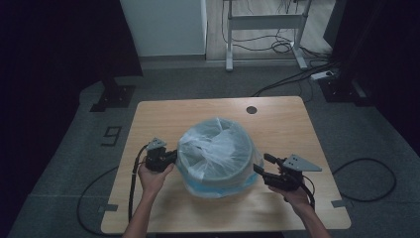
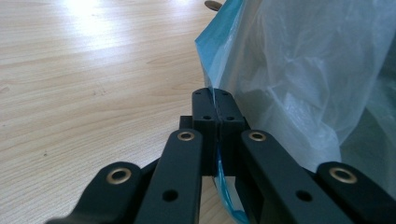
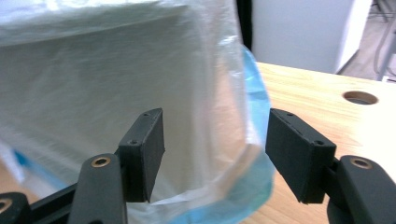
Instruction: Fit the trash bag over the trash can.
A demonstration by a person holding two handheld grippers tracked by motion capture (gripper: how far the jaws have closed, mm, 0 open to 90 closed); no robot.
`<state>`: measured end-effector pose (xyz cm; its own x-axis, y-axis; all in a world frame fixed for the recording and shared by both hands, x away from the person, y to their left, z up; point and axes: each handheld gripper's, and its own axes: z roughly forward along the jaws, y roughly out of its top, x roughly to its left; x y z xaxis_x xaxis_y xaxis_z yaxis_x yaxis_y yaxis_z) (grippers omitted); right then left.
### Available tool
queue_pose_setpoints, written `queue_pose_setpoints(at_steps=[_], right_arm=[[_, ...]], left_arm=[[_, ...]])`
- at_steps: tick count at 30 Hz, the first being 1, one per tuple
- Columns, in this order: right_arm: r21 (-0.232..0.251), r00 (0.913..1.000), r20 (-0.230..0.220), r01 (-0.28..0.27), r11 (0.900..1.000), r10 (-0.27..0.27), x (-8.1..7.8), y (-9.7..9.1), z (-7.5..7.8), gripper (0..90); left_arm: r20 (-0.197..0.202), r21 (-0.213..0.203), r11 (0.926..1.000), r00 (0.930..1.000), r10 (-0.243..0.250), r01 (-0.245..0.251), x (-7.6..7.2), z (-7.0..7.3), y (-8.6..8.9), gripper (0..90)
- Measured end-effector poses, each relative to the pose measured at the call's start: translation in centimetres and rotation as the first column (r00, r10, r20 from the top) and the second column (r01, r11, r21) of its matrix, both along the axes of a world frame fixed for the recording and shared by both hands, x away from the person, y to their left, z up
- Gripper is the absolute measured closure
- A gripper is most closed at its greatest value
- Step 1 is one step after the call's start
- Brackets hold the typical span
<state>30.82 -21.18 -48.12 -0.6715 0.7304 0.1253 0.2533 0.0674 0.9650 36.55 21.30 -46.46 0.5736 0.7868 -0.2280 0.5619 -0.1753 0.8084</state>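
A round pale bin (image 1: 233,171) stands in the middle of the wooden table, wrapped in a translucent white-and-blue plastic bag (image 1: 218,148). My left gripper (image 1: 174,157) is at the bag's left side. In the left gripper view its jaws (image 2: 216,100) are shut on a thin blue edge of the bag (image 2: 299,70). My right gripper (image 1: 261,163) is at the bag's right side, open. In the right gripper view its jaws (image 3: 215,135) stand apart, and the bag (image 3: 93,70) bulges into the gap without either pad pressing on it.
The table (image 1: 163,114) has a round cable hole (image 1: 251,109) near its far edge, also in the right gripper view (image 3: 359,97). Beyond the table are a white desk frame (image 1: 265,22), loose cables on the grey floor and a floor mark "9" (image 1: 113,135).
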Motion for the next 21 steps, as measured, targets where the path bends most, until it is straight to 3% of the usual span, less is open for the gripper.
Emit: queue_pose_setpoints(at_steps=[4, 9, 11, 18, 21], right_arm=[[-0.004, 0.9999, 0.001, 0.011, 0.9999, -0.011, 0.6, -0.1, -0.1, 38.3], [-0.018, 0.9992, -0.021, -0.036, 0.9992, 0.035, 2.2, 0.4, -0.3, 41.1], [-0.008, 0.9970, -0.040, -0.067, 0.9977, 0.067, 2.7, 0.4, -0.7, 48.5], [-0.003, 0.9896, -0.029, -0.141, 0.9900, 0.141, 3.0, 0.7, -1.1, 85.7], [-0.014, 0.9898, -0.035, -0.139, 0.9903, 0.138, 2.9, 0.9, -1.1, 88.7]], left_arm=[[-0.003, 0.000, 1.0000, 1.0000, -0.001, 0.001, 0.1, -0.1, -0.1, 88.8], [-0.003, 0.000, 1.0000, 1.0000, -0.002, 0.002, 0.0, 0.0, -0.1, 88.8], [-0.002, -0.001, 1.0000, 1.0000, 0.000, 0.000, 0.0, 0.0, -0.1, 88.7], [0.000, 0.000, 1.0000, 1.0000, -0.001, 0.001, 0.1, 0.0, 0.1, 88.7], [0.000, 0.002, 1.0000, 1.0000, 0.000, 0.000, 0.0, 0.0, 0.1, 88.8]])
